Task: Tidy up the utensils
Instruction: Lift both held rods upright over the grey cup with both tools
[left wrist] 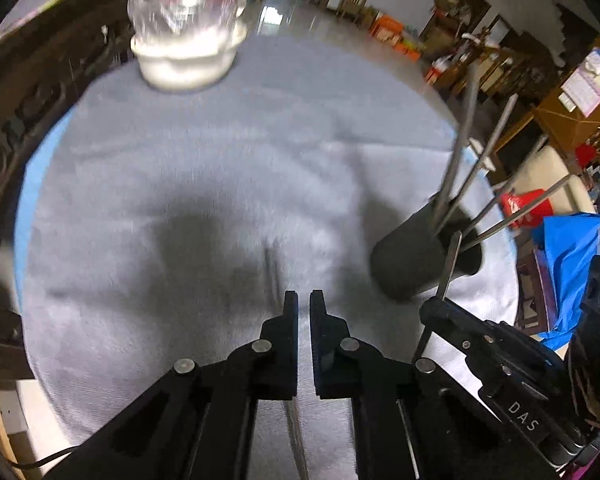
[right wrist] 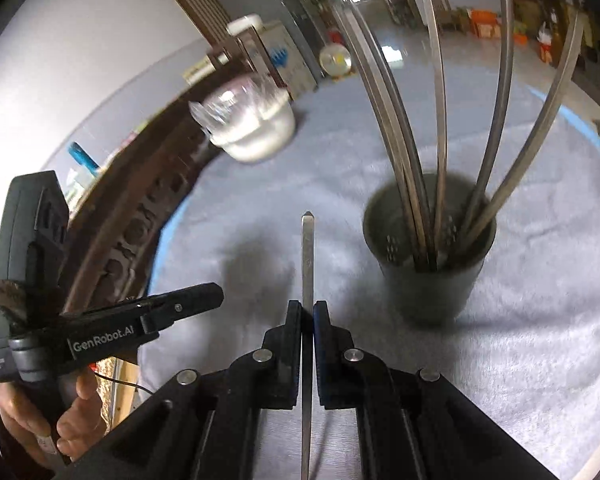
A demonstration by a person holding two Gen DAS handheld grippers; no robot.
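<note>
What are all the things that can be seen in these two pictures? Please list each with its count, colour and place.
Cloth: one, pale grey, covering the round table.
Holder cup: one, dark grey, standing on the cloth, to the right in both views.
Metal sticks in cup: about five or six, silver, upright and fanned out.
White bowl: one, white, with clear plastic on top, at the far edge of the cloth.
Carved wooden rail: one, dark brown, along the table's left edge.
Held metal stick: one, silver, between the right gripper's pads.
Thin metal piece: one, silver, between the left gripper's pads; blurred.
Left gripper: black, shut.
Right gripper: black, shut.
Hand: one, holding the left gripper's handle.
</note>
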